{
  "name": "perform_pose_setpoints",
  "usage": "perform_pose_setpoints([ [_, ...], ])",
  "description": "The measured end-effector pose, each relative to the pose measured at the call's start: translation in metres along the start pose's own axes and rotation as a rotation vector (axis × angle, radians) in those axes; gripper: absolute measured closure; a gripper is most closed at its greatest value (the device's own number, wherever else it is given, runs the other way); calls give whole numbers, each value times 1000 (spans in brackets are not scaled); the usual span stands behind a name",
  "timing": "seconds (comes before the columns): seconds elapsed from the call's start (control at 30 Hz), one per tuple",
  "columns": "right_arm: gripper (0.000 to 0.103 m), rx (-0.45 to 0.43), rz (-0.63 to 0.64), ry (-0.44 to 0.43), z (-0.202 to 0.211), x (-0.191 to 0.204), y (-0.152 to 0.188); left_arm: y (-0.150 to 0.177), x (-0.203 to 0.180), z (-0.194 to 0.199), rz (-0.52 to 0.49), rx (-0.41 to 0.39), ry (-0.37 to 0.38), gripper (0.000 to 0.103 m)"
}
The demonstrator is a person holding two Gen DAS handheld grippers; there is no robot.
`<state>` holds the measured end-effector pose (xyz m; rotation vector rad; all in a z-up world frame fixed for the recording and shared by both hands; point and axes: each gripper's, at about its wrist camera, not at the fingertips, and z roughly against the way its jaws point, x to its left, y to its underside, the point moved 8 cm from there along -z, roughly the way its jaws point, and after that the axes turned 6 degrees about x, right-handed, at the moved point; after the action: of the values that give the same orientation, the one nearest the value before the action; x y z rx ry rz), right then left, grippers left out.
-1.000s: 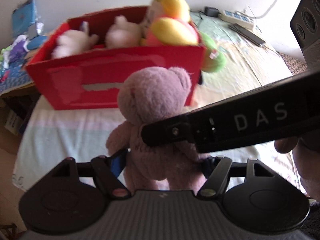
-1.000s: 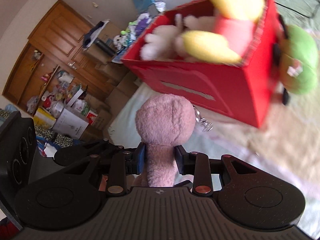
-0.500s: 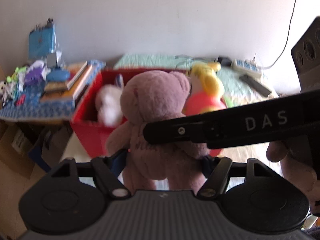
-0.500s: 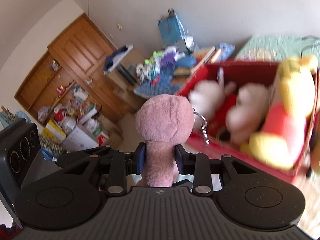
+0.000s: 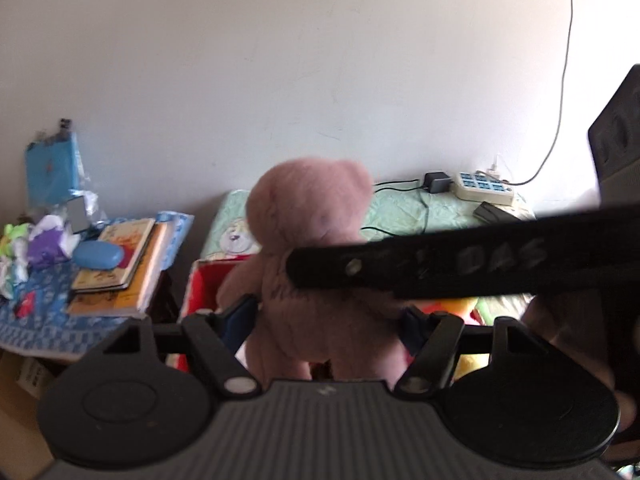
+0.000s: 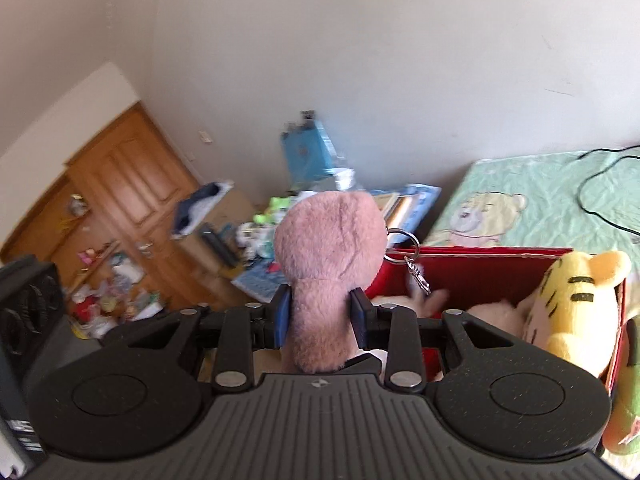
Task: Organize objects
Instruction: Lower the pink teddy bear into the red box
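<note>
A: You're holding the pink bear (image 6: 330,268) above the red box (image 6: 472,268), your right gripper (image 6: 320,320) clenching its neck.

B: And your left gripper (image 5: 326,320) is clasping its body, steadying it. At three o'clock, the tiger plush (image 6: 576,304) is filling that side, so you're aiming left.

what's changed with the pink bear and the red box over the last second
Both tools, left and right, lifted the pink bear from in front of the red box to above its near rim. Unchanged: both grips on the bear, and the yellow tiger inside the box.
</note>
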<state>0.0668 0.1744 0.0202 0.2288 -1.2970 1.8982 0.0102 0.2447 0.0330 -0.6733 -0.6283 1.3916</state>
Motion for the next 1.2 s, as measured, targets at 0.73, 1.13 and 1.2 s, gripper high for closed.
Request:
perform_pose_setpoints([
  [0.73,77,90,-142,324,-80,-70,24,51,32,-106,-21,217,60,31],
  [1.13,79,120,-105,386,-91,-82,39,68,37,-127,31,300,142,26],
  [1.2,78,116,-116,384,-88,-82,39,68,36,-127,28,301,145,25],
])
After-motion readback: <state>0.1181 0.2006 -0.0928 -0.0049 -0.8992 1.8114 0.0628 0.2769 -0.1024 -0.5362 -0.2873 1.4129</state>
